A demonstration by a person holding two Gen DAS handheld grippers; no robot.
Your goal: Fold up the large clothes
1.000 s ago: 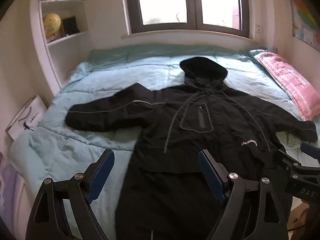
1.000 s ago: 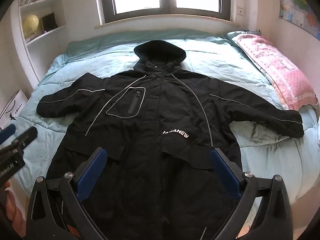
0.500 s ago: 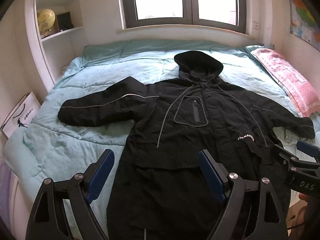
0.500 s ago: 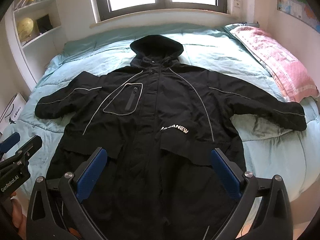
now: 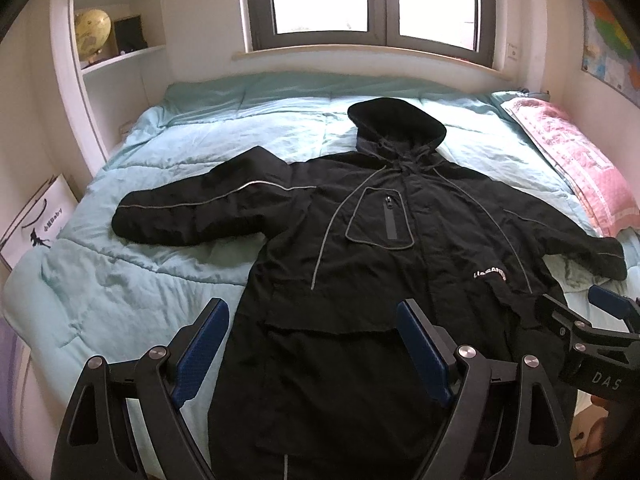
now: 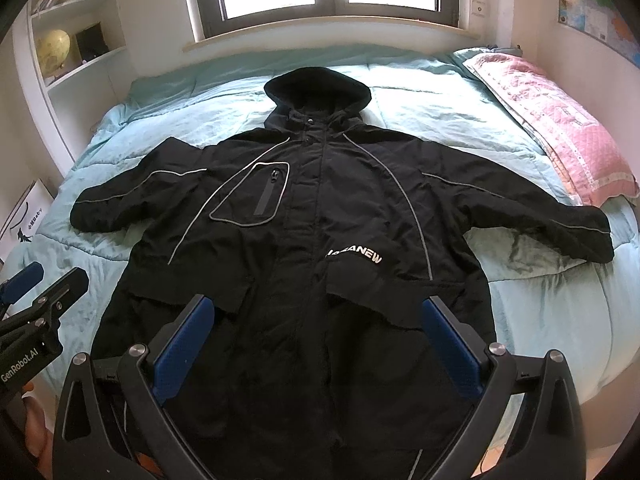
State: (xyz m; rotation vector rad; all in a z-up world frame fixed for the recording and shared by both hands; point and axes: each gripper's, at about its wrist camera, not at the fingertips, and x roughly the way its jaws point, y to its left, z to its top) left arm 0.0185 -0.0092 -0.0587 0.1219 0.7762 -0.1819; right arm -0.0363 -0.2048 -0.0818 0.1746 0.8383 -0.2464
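A large black hooded coat lies spread face up on the bed, hood toward the window, both sleeves stretched out sideways. It has grey piping, a zipped chest pocket and a white logo. My left gripper hovers open above the coat's lower left part, nothing between its blue pads. My right gripper hangs open over the lower middle of the coat, also empty. Each gripper shows at the edge of the other's view: the right one and the left one.
The bed has a light teal quilt. A pink pillow lies at the right side. White shelves with a globe stand at the left, and a white paper bag leans by the bed. A window is behind.
The left view has shifted slightly, so the coat sits a little further left and lower in it. The coat itself lies unchanged, and both grippers stay open.
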